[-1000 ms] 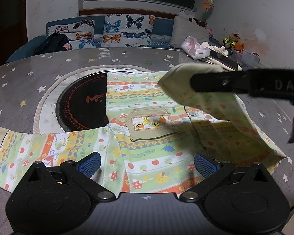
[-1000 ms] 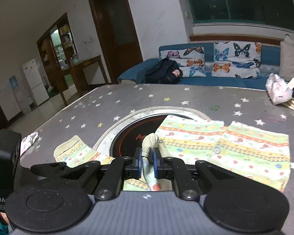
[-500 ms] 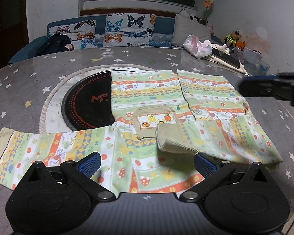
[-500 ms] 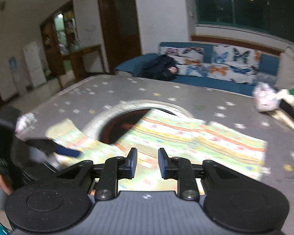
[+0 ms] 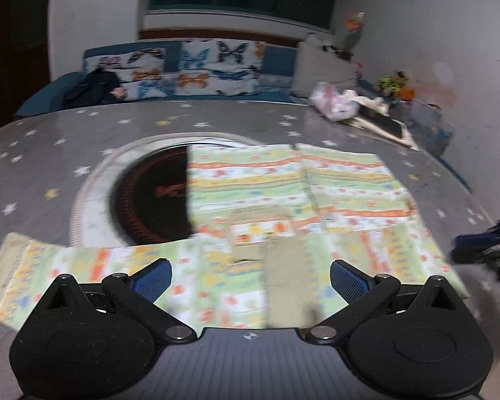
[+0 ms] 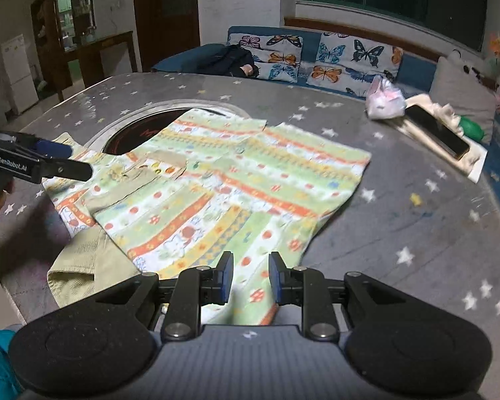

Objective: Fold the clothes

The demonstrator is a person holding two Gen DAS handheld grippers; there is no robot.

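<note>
Grey and dotted with stars, the table (image 6: 416, 206) carries a striped shirt (image 6: 216, 180) spread flat across its middle, partly over the round dark hob (image 5: 150, 193) set into it. Far left, one sleeve (image 5: 66, 266) lies stretched out toward the table's left edge, not yet folded. Your left gripper (image 5: 250, 276) hangs over the shirt's near hem, jaws spread wide and gripping nothing. To the right, the other sleeve (image 5: 283, 266) is already laid across the chest. Your right gripper (image 6: 248, 276) sits at the shirt's near right corner, jaws parted a little with cloth lying between them, not pinched. I judge the left sleeve comes next: take it by the cuff, carry it low and level across, and lay it without dragging the body off square.
</note>
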